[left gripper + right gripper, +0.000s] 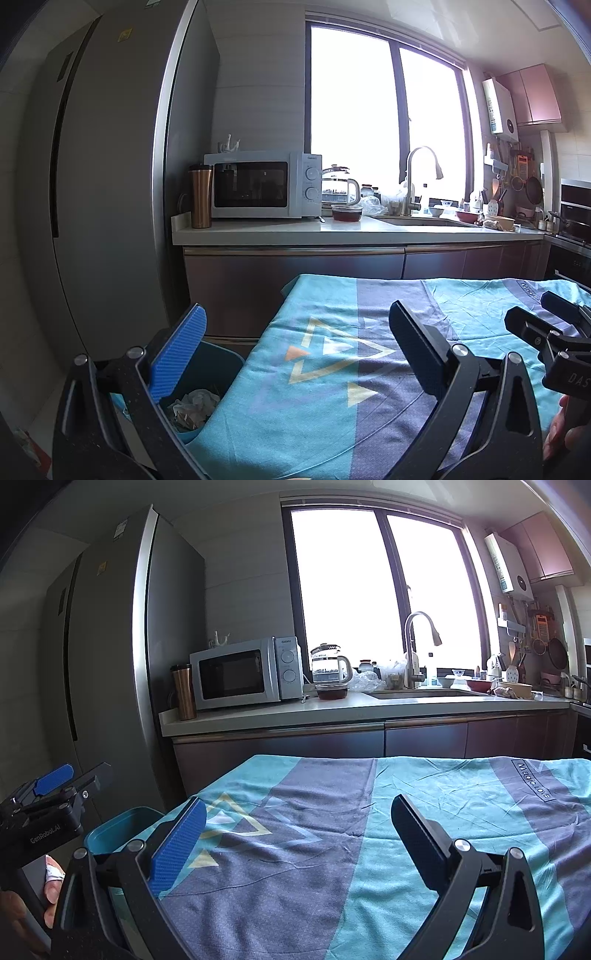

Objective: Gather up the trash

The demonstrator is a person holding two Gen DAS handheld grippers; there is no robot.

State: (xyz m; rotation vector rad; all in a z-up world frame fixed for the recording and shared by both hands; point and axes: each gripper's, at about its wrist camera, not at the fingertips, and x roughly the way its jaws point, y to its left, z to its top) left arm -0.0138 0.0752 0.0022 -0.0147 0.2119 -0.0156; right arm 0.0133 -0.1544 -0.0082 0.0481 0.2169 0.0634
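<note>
A blue trash bin (221, 360) stands on the floor at the table's left edge, with crumpled paper trash (192, 404) inside; its rim also shows in the right wrist view (122, 821). My left gripper (295, 314) is open and empty, held above the table's left edge, its left finger over the bin. My right gripper (295, 805) is open and empty above the tablecloth (332, 849). I see no trash on the cloth. Each gripper shows in the other's view: the right one (546, 317) and the left one (55, 779).
A table with a teal and grey cloth (369, 369) fills the foreground. Behind it runs a kitchen counter (332, 230) with a microwave (262, 184), copper tumbler (200, 195), kettle (340, 188) and sink faucet (413, 177). A tall fridge (103, 184) stands at the left.
</note>
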